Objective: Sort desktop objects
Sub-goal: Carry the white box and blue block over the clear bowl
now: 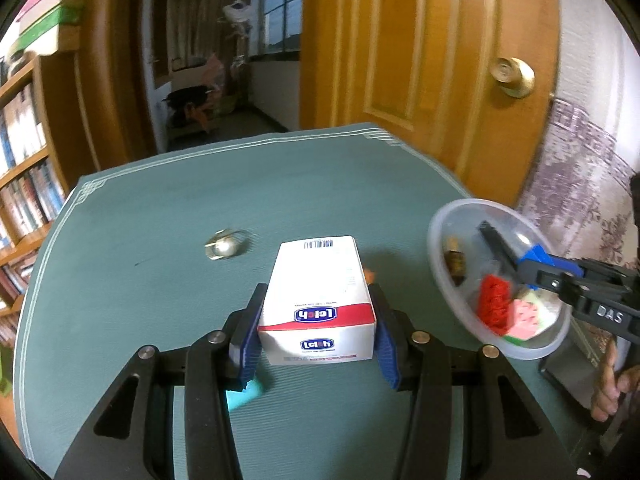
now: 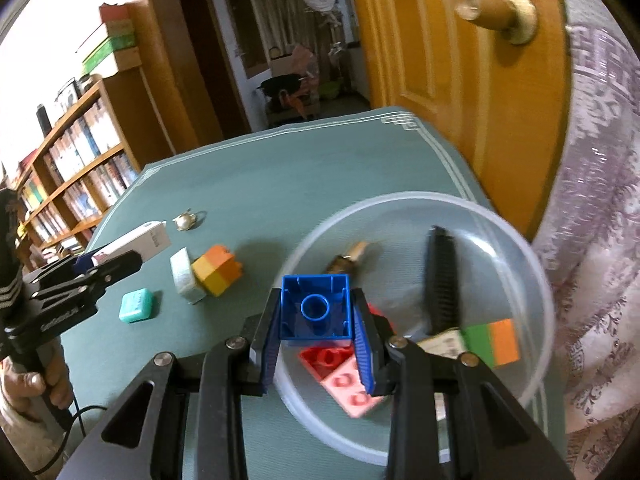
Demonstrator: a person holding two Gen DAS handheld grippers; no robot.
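My left gripper (image 1: 318, 312) is shut on a white box with a red band (image 1: 320, 296), held above the green table mat (image 1: 160, 208). My right gripper (image 2: 316, 320) is shut on a blue toy brick (image 2: 316, 304), held over the clear plastic bowl (image 2: 520, 264). The bowl holds a red brick (image 2: 326, 358), a pink brick (image 2: 352, 390), a black comb (image 2: 440, 280), a small bottle (image 2: 346, 262) and a green and orange block (image 2: 492, 342). In the left wrist view the bowl (image 1: 444, 248) and the right gripper (image 1: 532, 262) appear at the right.
On the mat lie a pearl brooch (image 1: 224, 246), an orange and yellow block (image 2: 218, 274), a white piece (image 2: 182, 276) and a teal case (image 2: 136, 304). A bookshelf (image 2: 72, 168) stands left. A wooden door (image 1: 420, 60) stands behind the table.
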